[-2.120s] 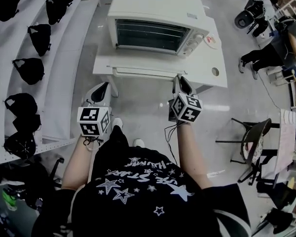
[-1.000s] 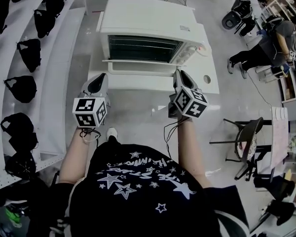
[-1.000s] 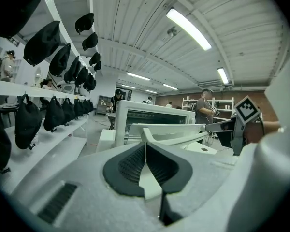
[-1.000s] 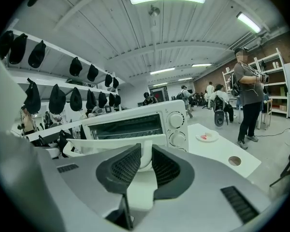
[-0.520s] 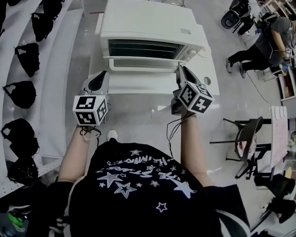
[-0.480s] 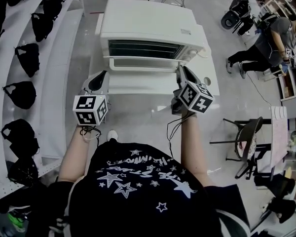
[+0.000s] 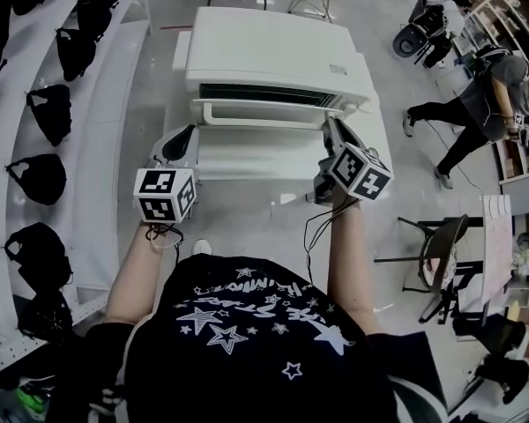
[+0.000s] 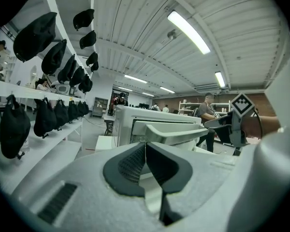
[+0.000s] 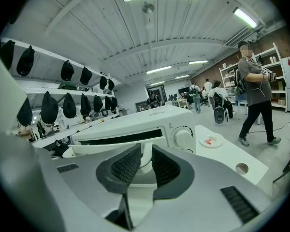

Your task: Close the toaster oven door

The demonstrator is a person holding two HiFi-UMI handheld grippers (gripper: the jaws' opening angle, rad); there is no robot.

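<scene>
Two risks stand out. First, the door of the toaster oven stands tilted almost upright, with a dark slit showing along its top edge. The right tongs meet it only at its right end. A push so far off centre could twist the door, or let the tips slip past the corner towards the knob; the door would then likely drop back open. Second, the oven sits loose on the bench, so a hard shove might slide the whole box away from the tongs instead of seating the door.

The right tongs stand slightly parted, and the door's right end shows in the narrow gap just ahead of the pads. It seems to lie beyond them rather than pinched, though the view is too close to be sure. The left tongs are closed on nothing and hang low, short of the door's left end, touching neither door nor oven. The door lies ahead of and above both tongs and spans the space between them, with the oven body directly behind it.
</scene>
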